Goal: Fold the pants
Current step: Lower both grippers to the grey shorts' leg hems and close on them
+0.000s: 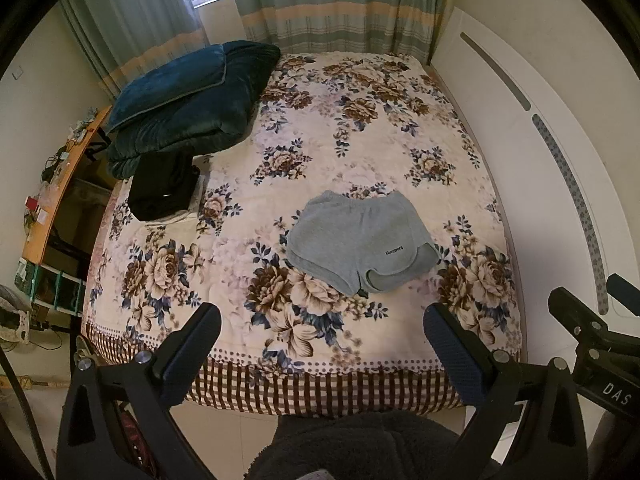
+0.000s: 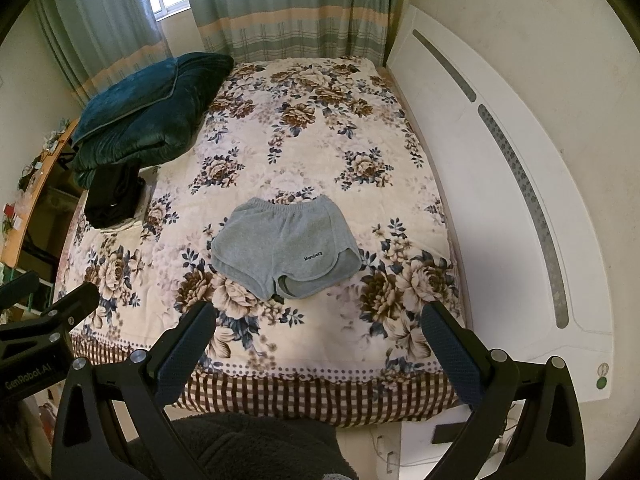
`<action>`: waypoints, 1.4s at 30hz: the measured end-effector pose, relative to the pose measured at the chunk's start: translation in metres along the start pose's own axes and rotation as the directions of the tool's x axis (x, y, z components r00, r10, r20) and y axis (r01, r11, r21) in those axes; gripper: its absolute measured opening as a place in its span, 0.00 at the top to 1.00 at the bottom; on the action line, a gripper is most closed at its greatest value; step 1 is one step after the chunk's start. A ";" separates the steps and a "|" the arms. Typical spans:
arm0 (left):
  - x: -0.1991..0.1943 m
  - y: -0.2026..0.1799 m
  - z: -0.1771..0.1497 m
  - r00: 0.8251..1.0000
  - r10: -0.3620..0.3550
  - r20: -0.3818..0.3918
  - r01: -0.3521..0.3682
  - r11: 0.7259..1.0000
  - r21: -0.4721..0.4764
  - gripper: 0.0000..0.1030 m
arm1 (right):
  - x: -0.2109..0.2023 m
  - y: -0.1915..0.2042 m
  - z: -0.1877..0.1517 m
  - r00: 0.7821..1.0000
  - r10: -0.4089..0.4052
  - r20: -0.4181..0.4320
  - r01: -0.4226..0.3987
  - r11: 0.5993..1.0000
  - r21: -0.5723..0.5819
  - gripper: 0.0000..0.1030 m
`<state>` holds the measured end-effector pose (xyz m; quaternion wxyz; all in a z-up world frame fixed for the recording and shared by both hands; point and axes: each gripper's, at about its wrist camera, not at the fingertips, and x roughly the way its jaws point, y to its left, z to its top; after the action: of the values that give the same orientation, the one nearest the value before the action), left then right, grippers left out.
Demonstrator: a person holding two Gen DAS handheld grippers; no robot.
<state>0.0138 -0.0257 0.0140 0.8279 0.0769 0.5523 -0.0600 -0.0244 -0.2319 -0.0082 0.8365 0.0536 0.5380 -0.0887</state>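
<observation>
We held the left gripper (image 1: 322, 354) above the near edge of the bed, its two fingers spread wide apart with nothing between them, and the blue textured pads (image 1: 454, 356) faced each other across open air. The right gripper (image 2: 320, 350) hung beside it in the same way, fingers spread and gripping nothing, and each gripper showed at the side of the other's view. Neither one touched the bedding. Below them ran the checked brown border of the flowered blanket (image 1: 240, 208) that covered the bed, and a dark fleecy garment filled the bottom of both views. Just beyond the grippers, near the bed's front edge and toward its right side, lay the grey shorts (image 1: 360, 240), spread flat and unfolded, waistband pointing to the far edge and leg openings toward us, with a small dark printed word on one leg. Well apart from the shorts, along the left edge of the bed, sat a black folded item (image 1: 164, 188) on something pale, and behind it, toward the far left corner, a thick folded teal quilt (image 1: 188, 96). A white headboard (image 2: 500, 184) ran along the right edge of the bed. Striped green curtains (image 1: 332, 4) hung past the far edge with a strip of window between them, and a wooden shelf (image 1: 60, 196) with small clutter stood off the left side.
</observation>
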 end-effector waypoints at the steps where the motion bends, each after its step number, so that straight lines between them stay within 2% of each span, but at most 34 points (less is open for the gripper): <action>1: 0.000 -0.001 0.002 1.000 0.000 -0.001 0.000 1.000 0.001 0.00 | 0.001 0.000 0.000 1.000 0.001 -0.002 -0.001 1.000 0.000 0.00; 13: 0.018 -0.003 0.003 1.000 0.005 -0.029 -0.005 1.000 -0.018 0.00 | 0.000 0.002 0.002 0.999 0.015 -0.029 -0.015 1.000 0.006 0.00; 17: 0.036 0.000 0.004 0.999 0.031 -0.039 -0.033 0.999 -0.037 0.00 | 0.026 -0.006 0.000 0.999 0.021 -0.050 -0.020 1.000 0.019 0.00; 22: 0.083 0.002 0.008 0.996 0.078 -0.046 -0.081 0.994 -0.072 0.00 | 0.070 -0.017 0.009 0.996 0.054 -0.069 -0.048 0.996 0.074 0.00; 27: 0.163 -0.001 0.018 0.987 0.142 -0.074 -0.148 0.985 -0.092 0.00 | 0.160 -0.037 0.022 0.989 0.104 -0.101 -0.089 0.985 0.148 0.00; 30: 0.224 -0.004 0.021 0.980 0.162 -0.118 -0.175 0.979 -0.105 0.00 | 0.236 -0.041 0.026 0.978 0.124 -0.167 -0.098 0.983 0.153 0.00; 34: 0.316 -0.002 0.016 0.964 0.167 -0.208 -0.197 0.971 -0.133 0.00 | 0.359 -0.052 0.016 0.944 0.172 -0.282 -0.114 0.971 0.212 0.00; 36: 0.370 0.003 0.008 0.955 0.130 -0.267 -0.181 0.967 -0.177 0.02 | 0.423 -0.058 0.006 0.923 0.194 -0.332 -0.107 0.959 0.264 0.00; 37: 0.390 0.005 0.004 0.949 0.110 -0.296 -0.173 0.965 -0.198 0.06 | 0.454 -0.061 0.000 0.914 0.202 -0.351 -0.095 0.950 0.298 0.03; 39: 0.436 0.014 -0.007 0.932 0.059 -0.357 -0.162 0.950 -0.266 0.11 | 0.514 -0.065 -0.011 0.889 0.246 -0.386 -0.087 0.919 0.385 0.06; 42: 0.495 0.024 -0.024 0.912 -0.020 -0.409 -0.145 0.919 -0.368 0.11 | 0.594 -0.067 -0.030 0.858 0.324 -0.398 -0.085 0.855 0.512 0.13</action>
<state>0.1862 -0.0050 -0.4512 0.6955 -0.0608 0.7095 0.0955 0.1764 -0.3456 -0.5608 0.6456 0.3363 0.6767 -0.1101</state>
